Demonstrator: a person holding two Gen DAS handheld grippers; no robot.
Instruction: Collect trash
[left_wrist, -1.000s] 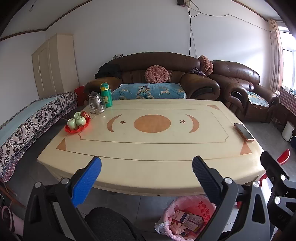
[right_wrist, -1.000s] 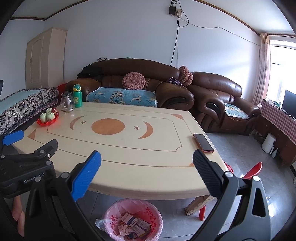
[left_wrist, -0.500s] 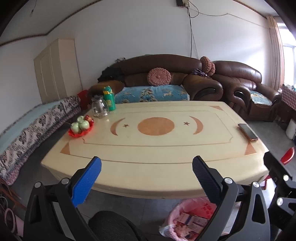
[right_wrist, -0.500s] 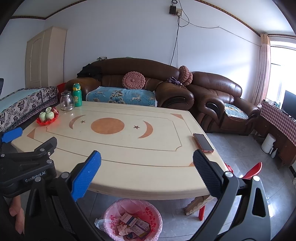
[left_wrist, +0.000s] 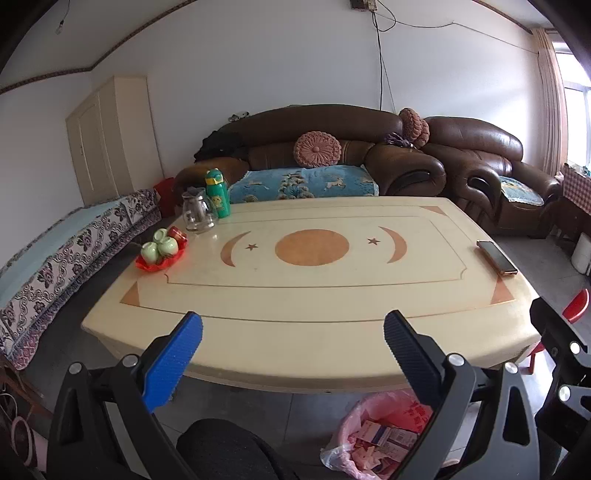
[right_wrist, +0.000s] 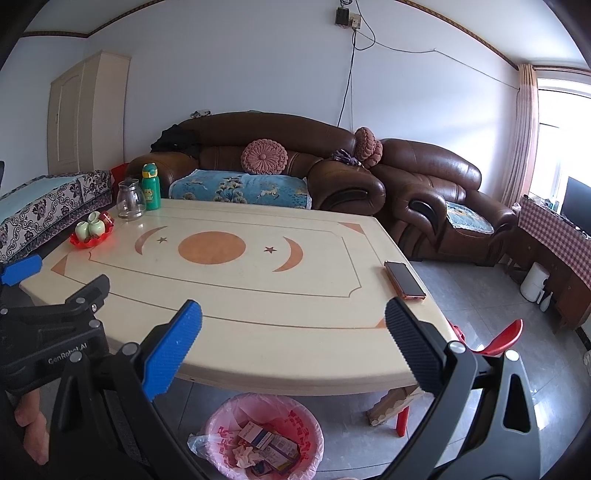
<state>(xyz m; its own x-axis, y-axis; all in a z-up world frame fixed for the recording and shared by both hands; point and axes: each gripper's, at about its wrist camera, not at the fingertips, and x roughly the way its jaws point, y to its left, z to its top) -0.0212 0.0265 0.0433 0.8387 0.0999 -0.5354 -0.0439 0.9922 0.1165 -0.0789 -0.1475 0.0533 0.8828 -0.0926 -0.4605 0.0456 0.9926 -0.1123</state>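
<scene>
- Left gripper (left_wrist: 291, 334): black frame with one blue and one dark ribbed pad, jaws spread wide, nothing between them. It hangs short of the near table edge.
- Right gripper (right_wrist: 293, 332): same build, jaws likewise wide apart and empty, also held at the near edge, just beside the left unit.
- Round waste bin lined with a pink plastic bag (right_wrist: 264, 435): stands on the grey tiled floor below the near edge of the table. It holds small printed cardboard boxes (right_wrist: 267, 443) and crumpled tissue (right_wrist: 243, 454), so collected trash sits inside the liner.
- Cream oval table with orange sun-and-moon inlay (right_wrist: 258, 291): the near and central surface shows no loose litter in either view.
- Dark smartphone in an orange case (right_wrist: 404, 279): lies flat near the right rim; judged a personal item, not trash.
- Red tray of green cups (left_wrist: 160, 251), clear glass jug (left_wrist: 197, 216) and green drinks bottle (left_wrist: 217, 197): grouped at the far left corner; judged household ware.
- Brown leather sofa (left_wrist: 332, 155): beyond the table; no litter can be made out there.
- Assessment: collection appears complete or nearly so. Nothing remaining to pick up is evident; tying the liner may remain.
</scene>
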